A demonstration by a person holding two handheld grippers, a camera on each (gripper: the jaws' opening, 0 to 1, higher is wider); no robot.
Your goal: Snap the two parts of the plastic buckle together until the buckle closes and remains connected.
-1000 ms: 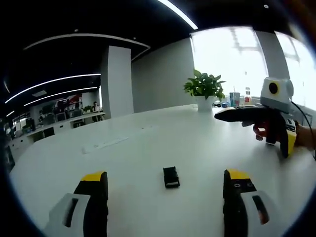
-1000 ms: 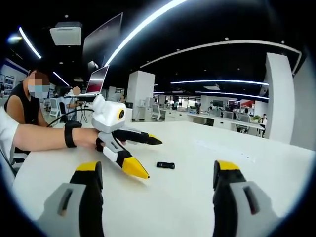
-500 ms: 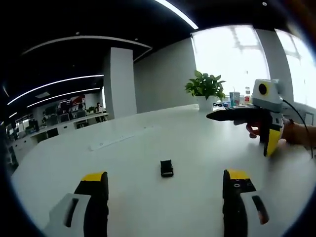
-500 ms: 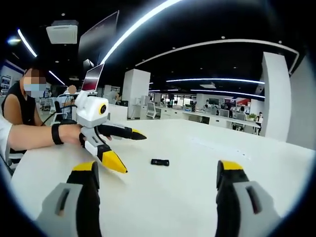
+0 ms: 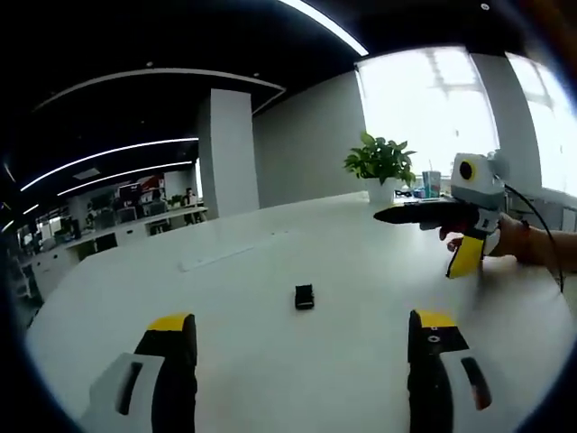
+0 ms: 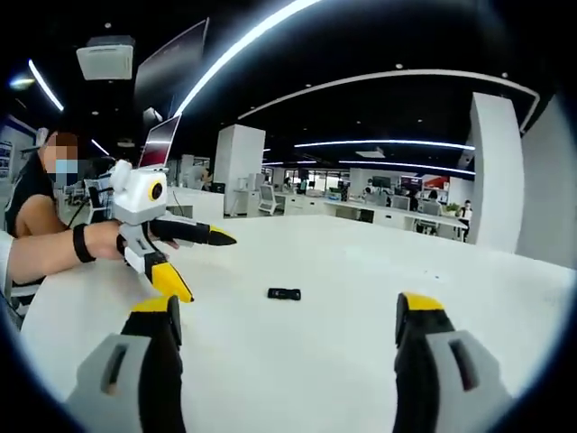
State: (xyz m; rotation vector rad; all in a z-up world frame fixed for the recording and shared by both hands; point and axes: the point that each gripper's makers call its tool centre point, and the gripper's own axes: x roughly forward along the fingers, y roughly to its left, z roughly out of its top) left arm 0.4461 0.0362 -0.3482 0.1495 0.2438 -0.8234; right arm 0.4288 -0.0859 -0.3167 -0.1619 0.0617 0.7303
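Note:
A small black plastic buckle (image 5: 304,297) lies flat on the white table (image 5: 270,361), seen as one dark piece; I cannot tell whether its parts are joined. In the left gripper view my left gripper (image 5: 302,327) is open and empty, its jaws well short of the buckle. My right gripper (image 5: 415,244) hangs at the right, open, held by a hand. In the right gripper view the buckle (image 6: 284,293) sits ahead of my open right gripper (image 6: 288,311). The left gripper (image 6: 206,268) stands off to the buckle's left, open and apart from it.
A potted plant (image 5: 379,162) and cups stand at the table's far edge by the bright window. A pale strip (image 5: 225,257) lies on the table beyond the buckle. A person's forearm with a black wristband (image 6: 81,244) reaches in from the left, and a laptop screen (image 6: 160,142) rises behind.
Both grippers have drawn back from the buckle, which now looks smaller and farther away in each view. The buckle itself has stayed on the table. Both grippers stay open.

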